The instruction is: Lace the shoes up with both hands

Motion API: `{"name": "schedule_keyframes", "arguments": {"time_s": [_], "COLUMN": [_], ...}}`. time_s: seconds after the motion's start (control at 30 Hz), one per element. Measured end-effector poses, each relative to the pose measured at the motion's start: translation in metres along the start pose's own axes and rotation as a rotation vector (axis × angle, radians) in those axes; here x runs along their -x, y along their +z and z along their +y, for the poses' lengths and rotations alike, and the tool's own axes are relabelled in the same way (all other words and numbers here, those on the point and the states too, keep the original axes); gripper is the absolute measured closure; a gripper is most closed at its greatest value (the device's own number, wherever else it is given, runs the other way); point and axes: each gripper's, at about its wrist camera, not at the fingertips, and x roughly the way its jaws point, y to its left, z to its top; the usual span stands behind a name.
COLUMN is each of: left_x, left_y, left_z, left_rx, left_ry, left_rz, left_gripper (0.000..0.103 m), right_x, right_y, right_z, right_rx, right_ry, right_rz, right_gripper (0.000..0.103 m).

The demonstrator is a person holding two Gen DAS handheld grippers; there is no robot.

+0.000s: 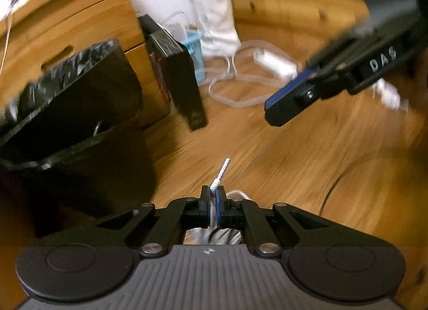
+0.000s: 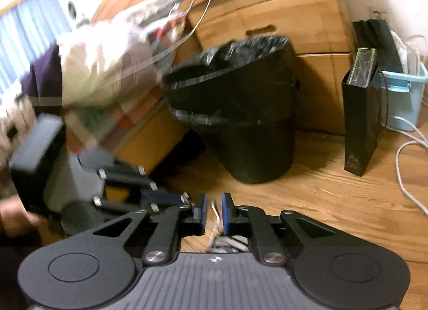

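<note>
In the left wrist view my left gripper is shut on a white shoelace, whose stiff tip sticks out past the pads. A grey and white shoe shows dimly below the fingers. My right gripper hangs at the upper right, apart from the lace tip. In the right wrist view my right gripper has its blue pads a small way apart. A thin strand of lace runs through the gap without being pressed. The left gripper is a blur just to its left.
A black bin lined with a bag stands before a wooden drawer cabinet. A black paper bag and a light blue basket stand to the right. White cables lie on the wooden floor. A hand shows at far left.
</note>
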Motion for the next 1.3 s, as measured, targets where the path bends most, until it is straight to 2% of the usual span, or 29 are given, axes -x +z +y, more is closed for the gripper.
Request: {"name": "schedule_keyframes", "arguments": {"time_s": [0.1,0.2,0.37,0.5,0.57,0.67,0.97,1.2,1.3], "left_x": [-0.002,-0.006,-0.017,-0.032,-0.041,-0.048,-0.06,-0.068,-0.07], "left_y": [-0.003,-0.012,-0.028,-0.032,-0.034,-0.038,-0.046,-0.054,-0.053], "left_z": [-0.013,-0.032,-0.067,-0.086,-0.09,-0.097,-0.133,-0.148,-0.149], "left_rx": [-0.117,-0.268,-0.432,-0.439,-0.413,-0.417,-0.545,-0.632,-0.631], "left_ry": [0.056,0.088,0.056,0.023,0.024,0.046,0.188,0.228,0.229], "left_rz": [0.048,0.1,0.168,0.232,0.272,0.291,0.31,0.308,0.306], "left_gripper": [0.098,0.098,0.098,0.098,0.098,0.098,0.098,0.098,0.098], "right_x": [-0.017,-0.033,-0.052,-0.062,-0.066,-0.068,-0.073,-0.071,-0.072], "right_y": [-0.013,-0.032,-0.055,-0.066,-0.067,-0.065,-0.066,-0.065,-0.066], "right_z": [0.015,0.029,0.038,0.03,0.027,0.023,0.013,0.016,0.017], "right_rx": [0.102,0.152,0.203,0.17,0.157,0.153,0.085,0.102,0.108], "right_ry": [-0.052,-0.041,-0.063,-0.065,-0.063,-0.082,-0.033,-0.005,-0.021], "right_rz": [0.09,0.173,0.269,0.315,0.325,0.314,0.324,0.326,0.329], "right_gripper": [0.088,0.088,0.088,0.088,0.088,0.088,0.088,0.088,0.088]}}
